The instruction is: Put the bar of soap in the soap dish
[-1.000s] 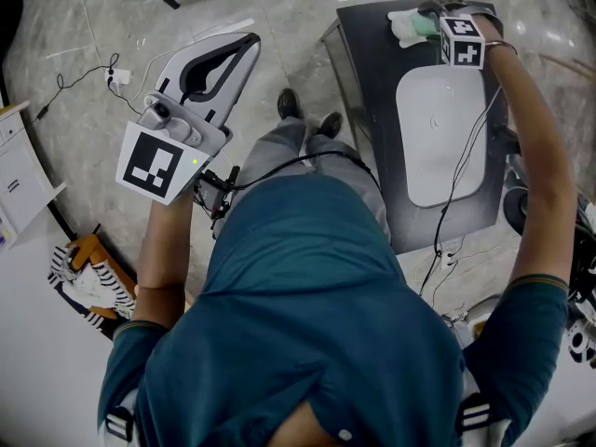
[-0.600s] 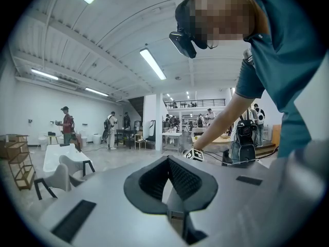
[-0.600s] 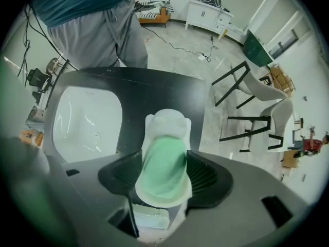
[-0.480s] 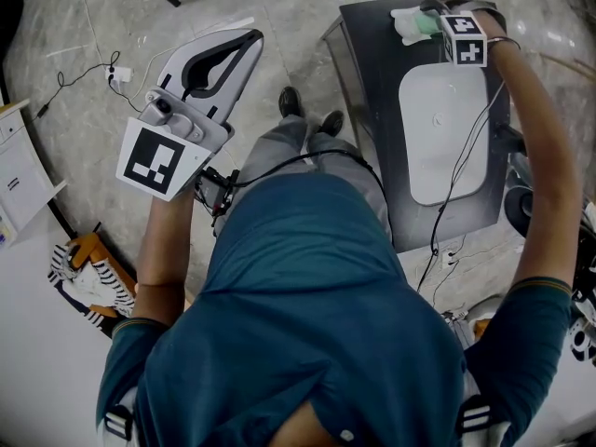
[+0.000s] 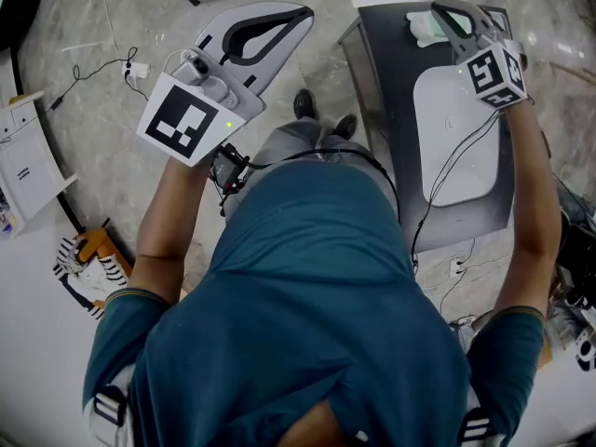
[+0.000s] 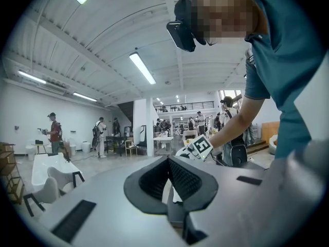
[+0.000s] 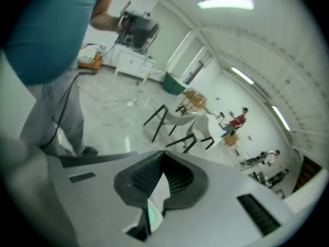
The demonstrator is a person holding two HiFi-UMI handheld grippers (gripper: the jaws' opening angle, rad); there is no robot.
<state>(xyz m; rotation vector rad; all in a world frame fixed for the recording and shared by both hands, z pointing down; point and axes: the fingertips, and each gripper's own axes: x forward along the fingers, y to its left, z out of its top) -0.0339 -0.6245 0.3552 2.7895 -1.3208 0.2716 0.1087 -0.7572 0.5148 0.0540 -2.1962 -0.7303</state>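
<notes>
Above the far end of the dark counter, your right gripper (image 7: 163, 161) has its jaws pressed together. They have just been closing, and nothing sits between the ribbed pads. Through the slit behind the pads a sliver of white and pale green shows, too narrow to name. In the head view the gripper's nose hangs over the soap dish (image 5: 416, 24), with its marker cube (image 5: 494, 73) nearer to you. The bar of soap (image 5: 432, 32), pale green, lies in that dish, and the gripper above partly covers it. Just beside the dish, toward you, the white basin (image 5: 456, 142) is set into the counter (image 5: 386, 110). A thin black cable (image 5: 445, 194) from your right tool runs across the basin and off the counter's near edge.

Your left gripper (image 6: 168, 163) is closed as well, its pads meeting with nothing in them. You hold it out over the marbled floor (image 5: 102, 110), well apart from the counter. It points away from you, with its large square marker (image 5: 191, 119) facing up. Between it and the counter, your dark shoes (image 5: 303, 105) stand close to the counter's left edge. Farther left, a white cabinet (image 5: 23, 170) stands at the edge of the view, and a white plug (image 5: 137, 68) with its lead lies on the floor.
</notes>
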